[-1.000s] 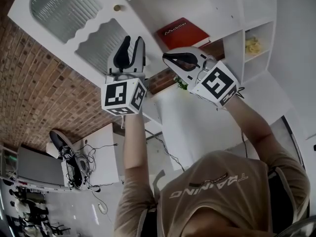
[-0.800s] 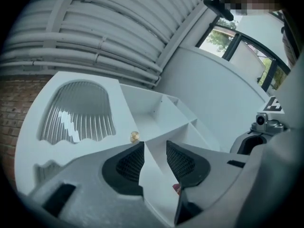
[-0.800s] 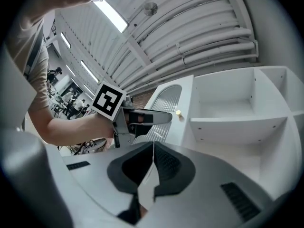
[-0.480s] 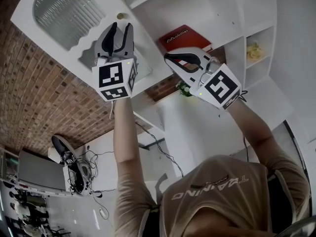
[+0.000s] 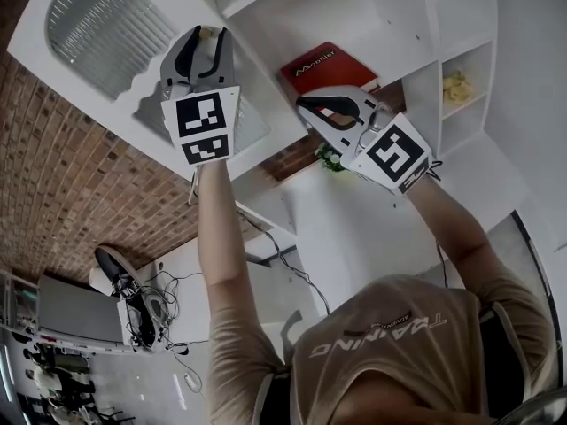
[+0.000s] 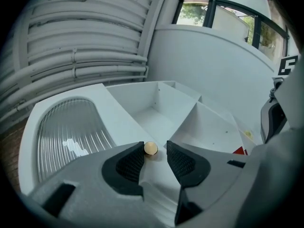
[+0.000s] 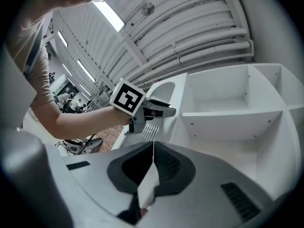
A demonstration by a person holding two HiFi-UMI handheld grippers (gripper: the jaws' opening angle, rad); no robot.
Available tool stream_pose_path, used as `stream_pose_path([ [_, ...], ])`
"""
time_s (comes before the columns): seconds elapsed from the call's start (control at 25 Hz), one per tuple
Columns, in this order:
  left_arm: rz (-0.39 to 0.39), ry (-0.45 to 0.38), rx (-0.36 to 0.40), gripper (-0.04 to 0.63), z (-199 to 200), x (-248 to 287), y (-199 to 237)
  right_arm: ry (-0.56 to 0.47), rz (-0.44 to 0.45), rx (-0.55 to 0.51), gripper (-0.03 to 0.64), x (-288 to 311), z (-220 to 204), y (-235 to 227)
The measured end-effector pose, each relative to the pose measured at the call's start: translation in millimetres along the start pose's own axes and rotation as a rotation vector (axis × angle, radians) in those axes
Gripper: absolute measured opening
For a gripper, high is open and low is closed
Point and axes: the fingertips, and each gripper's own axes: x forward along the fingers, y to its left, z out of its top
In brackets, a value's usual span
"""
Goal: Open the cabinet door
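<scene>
The white cabinet door (image 5: 53,65) has a ribbed glass panel (image 6: 71,127) and a small gold knob (image 5: 206,31). My left gripper (image 5: 205,35) is raised to the door, open, its jaws on either side of the knob (image 6: 150,148). The knob sits close to the left pad (image 6: 130,163), with a gap to the right pad. In the left gripper view the gripper (image 6: 155,146) points along the door's edge. My right gripper (image 5: 306,106) hangs to the right, below the shelves, shut with nothing in it; its own view shows the jaws (image 7: 153,146) pressed together.
Open white shelves (image 5: 416,25) beside the door hold a red book (image 5: 323,60) and something small and yellow (image 5: 454,82). A brick wall (image 5: 80,184) runs left of the cabinet. Far below stand a desk with cables (image 5: 142,312) and a chair.
My left gripper has risen along the door and rolled, and its jaws now straddle the gold knob. The right gripper has stayed in place.
</scene>
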Motion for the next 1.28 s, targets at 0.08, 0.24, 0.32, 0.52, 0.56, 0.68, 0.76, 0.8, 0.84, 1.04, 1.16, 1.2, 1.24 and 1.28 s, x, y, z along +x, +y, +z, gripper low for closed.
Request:
stream_pose_path([
  [0.08, 0.012, 0.008, -0.001, 0.124, -0.9, -0.3, 0.7, -0.002, -0.002, 0.004, 0.014, -2.6, -1.7, -1.3],
  [0.24, 0.046, 0.009, -0.091, 0.075, -5.1, 1.8, 12.2, -0.003, 0.002, 0.014, 0.014, -4.5, -6.7, -7.6],
  [0.32, 0.061, 0.011, -0.112, 0.075, -4.4, 4.1, 12.6, -0.01, 0.005, 0.034, 0.015, -5.6, -8.9, -11.0],
  [0.52, 0.093, 0.065, -0.039, 0.074, -2.8, 5.8, 13.7, -0.019, 0.032, 0.062, 0.015, -2.3, -8.1, -8.6],
  [0.56, 0.091, 0.055, -0.042, 0.074, -2.1, 5.6, 14.2, -0.021, 0.037, 0.061, 0.014, -1.7, -8.1, -7.4],
  [0.68, 0.085, 0.02, -0.062, 0.074, -1.0, 2.3, 13.6, -0.016, 0.06, 0.061, 0.014, -0.7, -12.4, -1.7],
  [0.76, 0.082, 0.034, -0.059, 0.074, -0.9, -0.2, 11.6, -0.011, 0.071, 0.07, 0.014, -0.7, -18.0, 1.1],
  [0.8, 0.083, 0.041, -0.057, 0.074, -0.4, -1.1, 10.9, -0.015, 0.07, 0.079, 0.014, -1.0, -20.1, 1.2],
  [0.84, 0.085, 0.042, -0.063, 0.074, 0.4, -1.8, 10.6, -0.021, 0.067, 0.086, 0.014, -1.6, -21.8, 1.1],
  [1.04, 0.08, 0.055, -0.09, 0.072, 7.5, -8.0, 9.5, -0.006, 0.084, 0.097, 0.014, -8.3, -33.3, 10.0],
  [1.16, 0.088, 0.061, -0.104, 0.071, 10.4, -15.7, 8.4, 0.012, 0.096, 0.102, 0.014, -14.3, -41.6, 13.0],
  [1.2, 0.09, 0.056, -0.121, 0.071, 11.4, -17.8, 9.2, 0.018, 0.101, 0.112, 0.014, -16.3, -44.3, 12.4],
  [1.24, 0.091, 0.051, -0.139, 0.071, 12.5, -19.4, 10.4, 0.024, 0.105, 0.12, 0.014, -18.4, -46.7, 10.9],
  [1.28, 0.092, 0.049, -0.152, 0.071, 14.0, -20.5, 11.6, 0.029, 0.107, 0.126, 0.014, -20.7, -48.4, 8.6],
])
